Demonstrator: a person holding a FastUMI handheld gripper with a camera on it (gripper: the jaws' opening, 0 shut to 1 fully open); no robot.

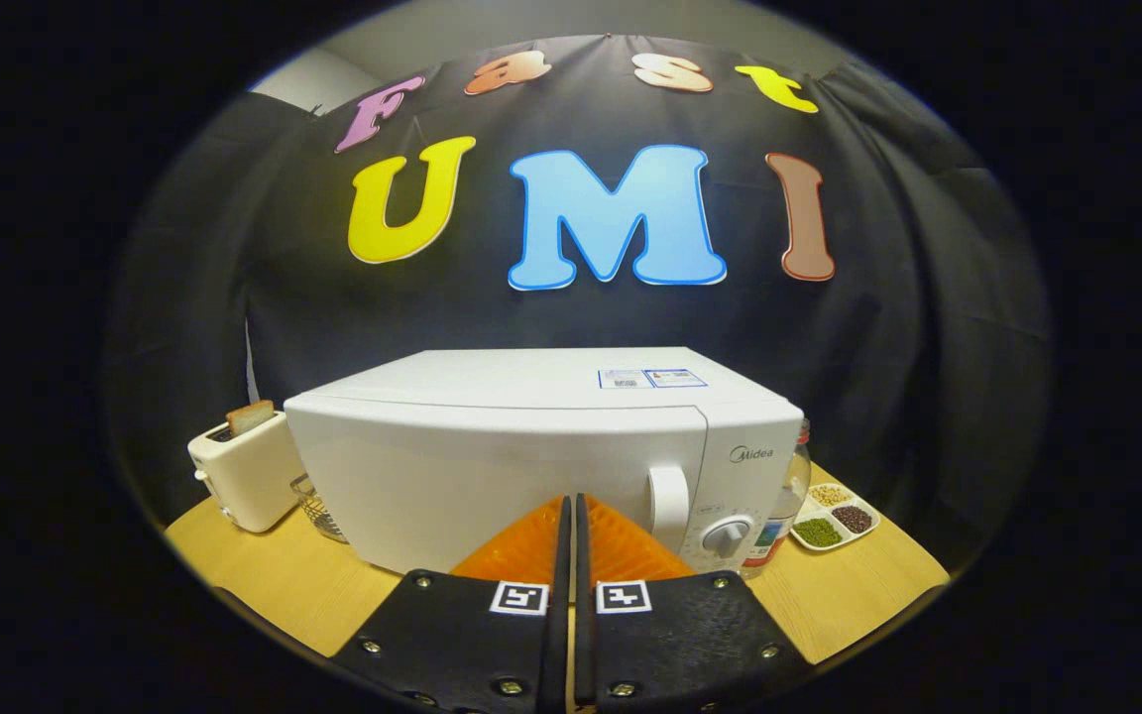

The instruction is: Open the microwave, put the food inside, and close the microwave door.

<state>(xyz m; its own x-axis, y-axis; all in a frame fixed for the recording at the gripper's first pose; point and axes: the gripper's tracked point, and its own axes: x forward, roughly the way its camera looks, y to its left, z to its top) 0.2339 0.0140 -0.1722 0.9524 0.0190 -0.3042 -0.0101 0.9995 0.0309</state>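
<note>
Here's the microwave [531, 446], white, sitting square in the middle of the wooden table [264, 575] with its door shut, directly beyond the fingers. Its door handle [668, 508] stands upright on the right side of the door, and just right of that is the round dial [727, 535] on the control panel. The gripper [569, 516] points straight at the lower front of the door, jaws pressed together with only a thin slit between them and nothing pinched; the tips sit a little left of the handle (whether they touch the door, I cannot tell). Off to the left, beside the microwave, a white toaster [244, 481] holds a slice of bread [250, 416] poking up from its slot, and a wire basket [318, 508] is tucked between toaster and microwave. To the right, a clear bottle [789, 506] stands just beside the microwave's corner, and further right lies a small divided tray [834, 518] with grains and seeds in its compartments.
</note>
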